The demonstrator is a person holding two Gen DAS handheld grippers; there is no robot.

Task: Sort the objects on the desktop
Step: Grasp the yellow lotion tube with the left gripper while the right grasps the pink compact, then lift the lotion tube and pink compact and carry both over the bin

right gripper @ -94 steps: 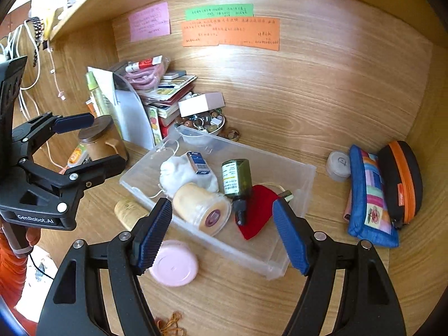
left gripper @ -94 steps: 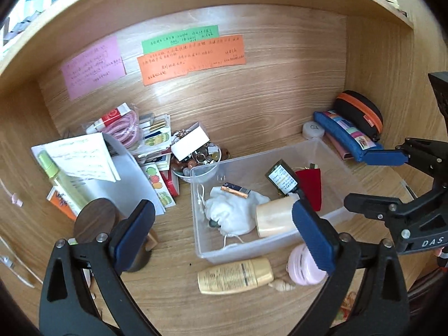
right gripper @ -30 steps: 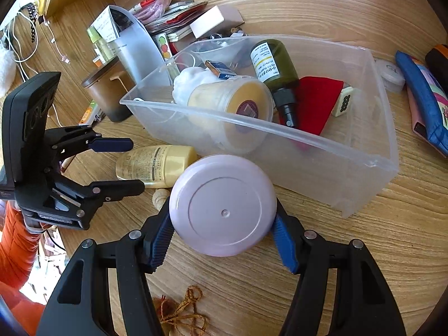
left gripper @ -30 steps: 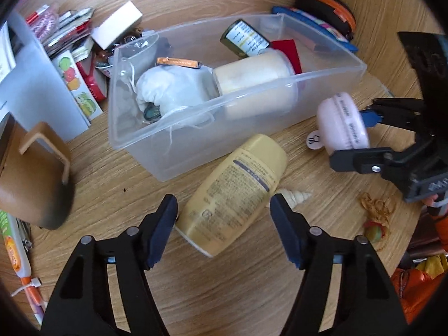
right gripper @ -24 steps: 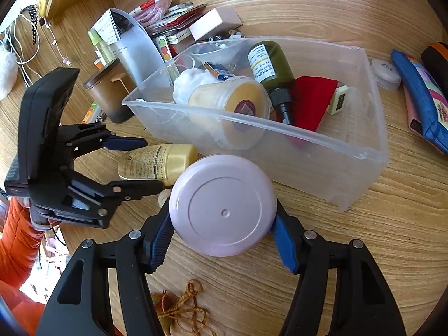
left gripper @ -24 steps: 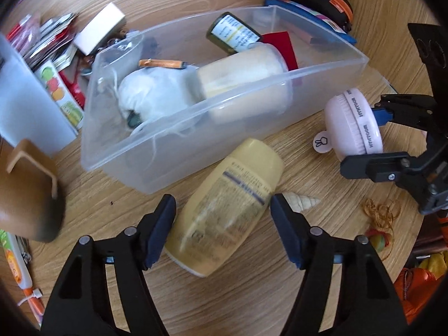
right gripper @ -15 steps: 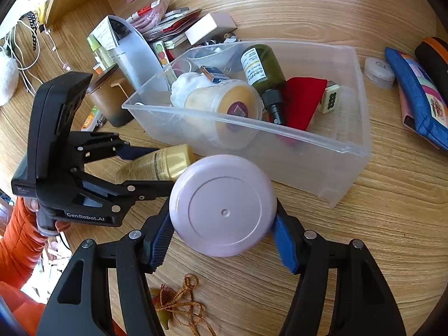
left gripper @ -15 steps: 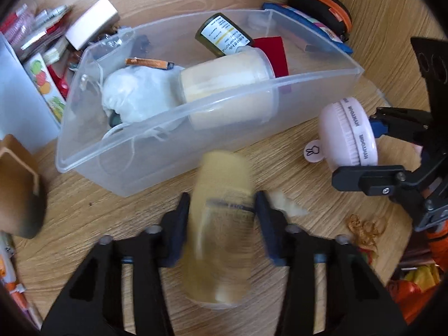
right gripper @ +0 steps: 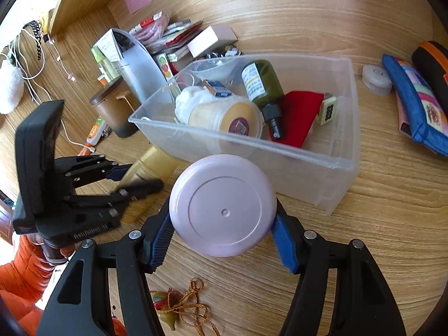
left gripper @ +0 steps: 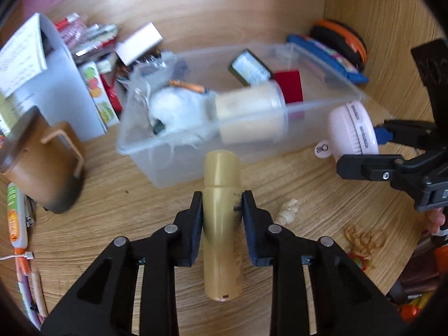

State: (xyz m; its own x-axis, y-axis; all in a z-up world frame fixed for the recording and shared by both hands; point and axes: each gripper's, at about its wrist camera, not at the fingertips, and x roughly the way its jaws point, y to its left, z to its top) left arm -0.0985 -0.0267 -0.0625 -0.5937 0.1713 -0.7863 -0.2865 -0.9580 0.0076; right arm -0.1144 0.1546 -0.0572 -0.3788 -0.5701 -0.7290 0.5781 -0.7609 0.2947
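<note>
your left tool (left gripper: 222,214) is clamped on the yellow lotion bottle (left gripper: 222,224), both pads pressed to its sides, the cap end pointing toward 12 o'clock at the near wall of the clear plastic bin (left gripper: 322,106). whether the bottle touches the bench (left gripper: 126,224) cannot be told. your right tool (right gripper: 222,228) is closed on the round pink case (right gripper: 222,212), its flat face turned to the right wrist camera, held just in front of the bin's near wall. in the left wrist view that case sits at 3 o'clock, beside the bin's right end, with a small round tag hanging from it.

inside the bin lie a cream jar (right gripper: 224,119) on its side, a white cloth pouch (left gripper: 176,112), a green bottle (right gripper: 261,82), a red cloth (right gripper: 301,110), a small orange-and-blue box (right gripper: 218,88) and a mahjong tile (right gripper: 326,109).

on the bench, a small shell (left gripper: 288,212) lies just right of your left tool, and a tangle of orange cord (right gripper: 190,302) sits at 6 o'clock in the right wrist view. a brown cup (left gripper: 42,156) stands at 9 o'clock of the bin. a blue patterned pouch (right gripper: 414,100) and a small round white container (right gripper: 376,79) lie beyond the bin's right end.
</note>
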